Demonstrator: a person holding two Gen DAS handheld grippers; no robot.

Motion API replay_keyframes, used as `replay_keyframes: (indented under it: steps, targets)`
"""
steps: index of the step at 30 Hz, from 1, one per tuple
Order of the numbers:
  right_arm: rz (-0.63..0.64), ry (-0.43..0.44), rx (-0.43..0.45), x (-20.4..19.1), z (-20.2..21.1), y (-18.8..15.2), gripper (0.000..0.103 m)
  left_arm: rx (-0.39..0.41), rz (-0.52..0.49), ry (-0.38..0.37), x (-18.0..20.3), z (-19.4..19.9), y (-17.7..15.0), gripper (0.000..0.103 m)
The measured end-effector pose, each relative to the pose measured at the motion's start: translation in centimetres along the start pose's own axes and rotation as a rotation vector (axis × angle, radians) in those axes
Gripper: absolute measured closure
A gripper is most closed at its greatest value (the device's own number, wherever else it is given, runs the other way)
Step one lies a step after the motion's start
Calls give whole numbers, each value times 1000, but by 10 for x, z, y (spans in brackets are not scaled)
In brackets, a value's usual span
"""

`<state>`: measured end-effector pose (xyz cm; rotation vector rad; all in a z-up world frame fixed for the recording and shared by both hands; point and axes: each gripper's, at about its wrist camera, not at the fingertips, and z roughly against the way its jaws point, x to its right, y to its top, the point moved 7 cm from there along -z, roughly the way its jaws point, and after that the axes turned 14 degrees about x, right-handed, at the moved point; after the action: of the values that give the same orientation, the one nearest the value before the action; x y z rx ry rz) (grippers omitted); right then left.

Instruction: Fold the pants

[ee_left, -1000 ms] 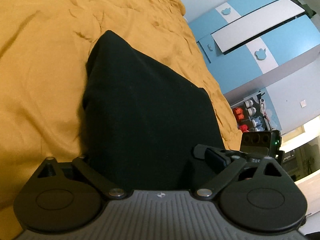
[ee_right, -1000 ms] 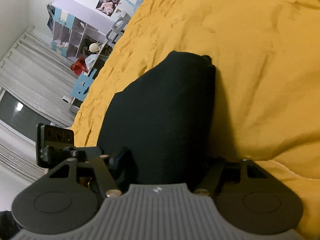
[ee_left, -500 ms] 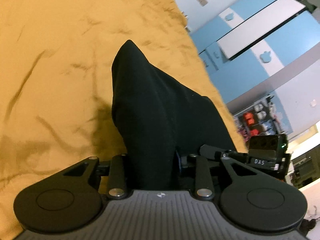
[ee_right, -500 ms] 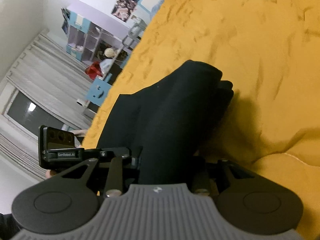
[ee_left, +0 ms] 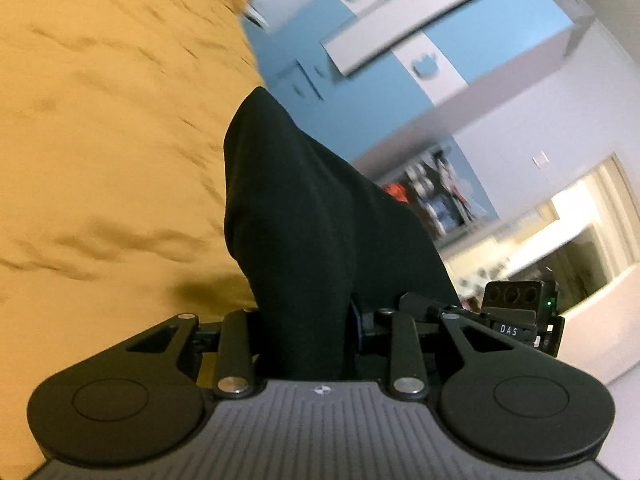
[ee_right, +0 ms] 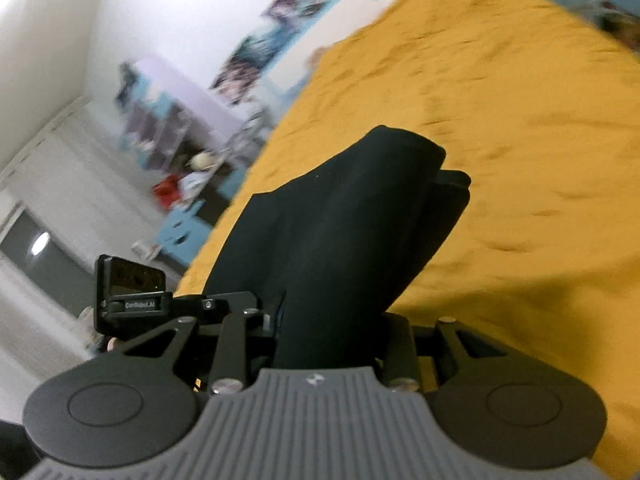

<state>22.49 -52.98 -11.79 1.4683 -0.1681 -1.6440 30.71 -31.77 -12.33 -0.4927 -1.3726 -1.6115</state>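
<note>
Pants [ee_left: 304,216] between left gripper [ee_left: 308,328] jaws, above bedspread [ee_left: 100,140]; wardrobe [ee_left: 400,60] behind, right

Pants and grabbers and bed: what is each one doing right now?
black pants: bunched, pinched at two spots, hanging up off the bed.
left gripper: shut on the pants.
right gripper: shut on the pants.
yellow bedspread: spread out, wrinkled, under the pants.
blue wardrobe: doors look shut, blurred.

Both grippers, wide apart a second ago, have clamped onto the pants [ee_left: 320,232] and lifted them, bunched, off the bed [ee_left: 100,140].
</note>
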Motion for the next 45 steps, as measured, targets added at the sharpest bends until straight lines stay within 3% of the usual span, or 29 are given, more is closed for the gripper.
replay_keyframes:
  steps: [4,8,9,12,16,20,25,29,31,32,34,36,42,45]
  targets:
    - [-91,-114,36,55,60,14,77,-77,63,-23,5,-73,-31,69]
    - [-162,-230,64,117,89,9,75,-156,117,39,-11,-129,-60,68]
    - [-168,-261,60,131,91,3,71,-176,140,73,-20,-139,-70,67]
    - [-207,-359,6,165,98,-26,65,-183,164,143,-35,-142,-95,59]
    - [-233,-329,12,168,120,-51,62,-123,196,109,-33,-108,-108,53]
    - [-230,-342,18,158,151,-69,58,-118,132,116,-26,-72,-126,45]
    - [-119,-429,-19,132,169,-96,57,-120,-140,198,-1,-49,-158,37]
    - [24,-547,-30,101,179,-107,57,-159,-412,334,26,-46,-178,39]
    - [94,-603,-19,82,187,-110,51,-160,-473,384,41,-37,-182,38]
    - [129,-634,-8,72,191,-111,47,-162,-486,403,48,-32,-182,37]
    - [201,-684,31,47,200,-112,29,-149,-497,424,63,-22,-179,29]
    - [257,-714,84,22,205,-107,21,-117,-519,450,85,-16,-173,23]
    - [322,-770,229,-49,207,-92,21,-2,-539,512,129,11,-150,15]
    - [359,-846,265,-75,206,-92,21,17,-528,551,134,18,-146,15]
